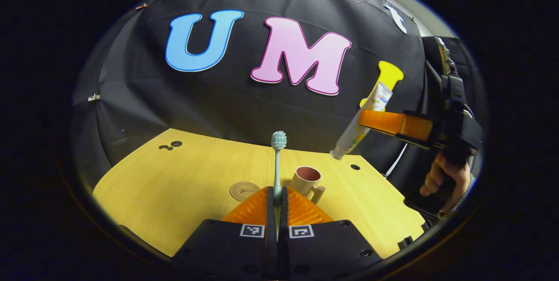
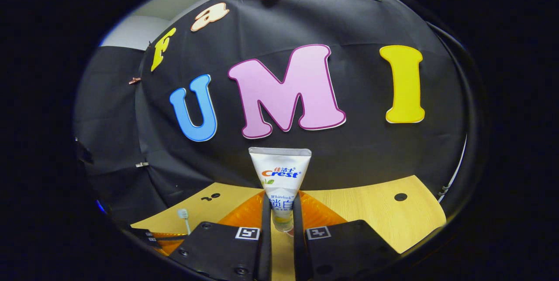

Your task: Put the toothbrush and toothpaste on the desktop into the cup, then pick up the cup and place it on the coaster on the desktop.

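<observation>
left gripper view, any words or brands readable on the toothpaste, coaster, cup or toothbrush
toothpaste: coloured print, too small to read here
coaster: round stamp, too blurred to read
cup: no text visible
toothbrush: no text visible

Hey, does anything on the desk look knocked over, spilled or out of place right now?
Nothing stands out. The cup stands upright and empty beside the coaster. The left claw holds the toothbrush upright; the right claw holds the toothpaste off the desk.
</observation>
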`<state>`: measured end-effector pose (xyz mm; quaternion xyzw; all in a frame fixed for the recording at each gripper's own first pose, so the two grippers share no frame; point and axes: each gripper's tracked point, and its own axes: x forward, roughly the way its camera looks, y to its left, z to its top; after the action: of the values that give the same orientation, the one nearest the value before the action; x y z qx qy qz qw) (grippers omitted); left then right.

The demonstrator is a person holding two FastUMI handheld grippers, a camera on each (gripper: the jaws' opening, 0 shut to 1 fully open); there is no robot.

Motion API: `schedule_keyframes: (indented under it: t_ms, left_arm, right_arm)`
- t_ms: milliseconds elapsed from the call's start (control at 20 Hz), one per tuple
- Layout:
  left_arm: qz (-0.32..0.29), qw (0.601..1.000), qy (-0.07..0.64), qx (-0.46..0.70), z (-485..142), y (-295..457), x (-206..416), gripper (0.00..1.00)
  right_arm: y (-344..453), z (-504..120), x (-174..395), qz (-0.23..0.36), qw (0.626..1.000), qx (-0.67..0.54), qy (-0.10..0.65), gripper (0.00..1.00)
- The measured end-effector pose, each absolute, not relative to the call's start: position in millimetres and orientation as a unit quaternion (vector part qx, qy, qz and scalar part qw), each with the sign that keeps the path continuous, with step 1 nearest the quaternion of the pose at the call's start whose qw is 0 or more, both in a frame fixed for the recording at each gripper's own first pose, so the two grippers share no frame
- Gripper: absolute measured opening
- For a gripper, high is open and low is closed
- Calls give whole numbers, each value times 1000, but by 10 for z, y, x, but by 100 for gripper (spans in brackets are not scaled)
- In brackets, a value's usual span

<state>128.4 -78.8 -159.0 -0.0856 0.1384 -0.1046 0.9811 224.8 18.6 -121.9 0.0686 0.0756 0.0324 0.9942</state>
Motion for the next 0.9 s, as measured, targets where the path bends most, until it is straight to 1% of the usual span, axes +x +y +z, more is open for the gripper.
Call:
schedule_keyframes:
  t_ms: [150, 350, 650, 900]
  left_arm:
    - [-93, 982, 140, -90, -1638, -803, 1325, 6]
    - [-76, 981, 144, -103, -1688, -786, 1376, 6]
    - [-56, 981, 154, -105, -1800, -774, 1467, 6]
    - [-48, 981, 154, -108, -1808, -772, 1521, 6]
  right_arm:
    - [77, -1507, 2564, 33, 993, 70, 93, 23]
    - [7, -1982, 2803, 36, 989, 63, 131, 24]
    - [-47, -2495, 2960, 34, 982, 59, 174, 24]
    - [-74, -2786, 2994, 27, 978, 55, 200, 24]
